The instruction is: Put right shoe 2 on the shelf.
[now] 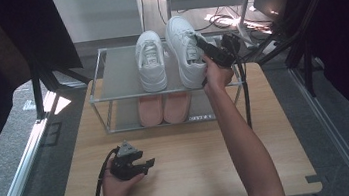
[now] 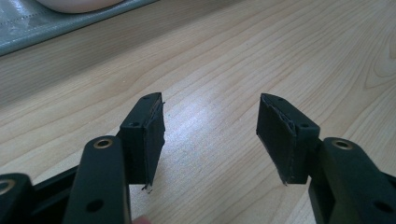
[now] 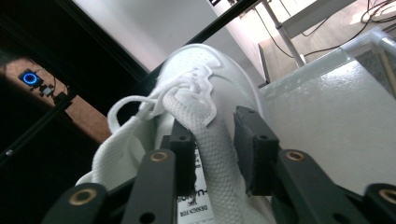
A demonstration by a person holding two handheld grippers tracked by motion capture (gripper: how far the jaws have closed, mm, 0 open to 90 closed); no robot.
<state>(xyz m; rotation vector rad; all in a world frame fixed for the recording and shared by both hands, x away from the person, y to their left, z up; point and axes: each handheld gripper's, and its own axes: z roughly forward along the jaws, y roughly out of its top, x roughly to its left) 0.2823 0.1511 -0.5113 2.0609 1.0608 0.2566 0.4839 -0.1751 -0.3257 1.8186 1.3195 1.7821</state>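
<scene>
- Right sneaker (image 1: 184,51): white, low-cut, white laces, mesh tongue with a printed label. It sits on the top shelf of the rack (image 1: 97,77), toe pointing away from the person, at an angle to the left sneaker (image 1: 151,60) beside it.
- Right gripper (image 1: 204,44): at the right sneaker's opening. In the right gripper view the tongue (image 3: 210,154) lies between the jaws; one pad is against it, the other stands off with a gap. The jaws are parted and do not clamp.
- Left gripper (image 1: 146,165): rests on the table (image 1: 196,171) in the left hand (image 1: 118,188), jaws spread wide, nothing between them.
- Surface: light wood-grain table. The rack is a metal frame with two grey shelves, standing at the table's far edge.
- Room: grey carpet floor, dark curtains at both sides, cables and a bright floor patch beyond the rack.
- Count: two white sneakers on the top shelf; two pink shoes (image 1: 164,108) on the lower shelf; two grippers; one rack.
</scene>
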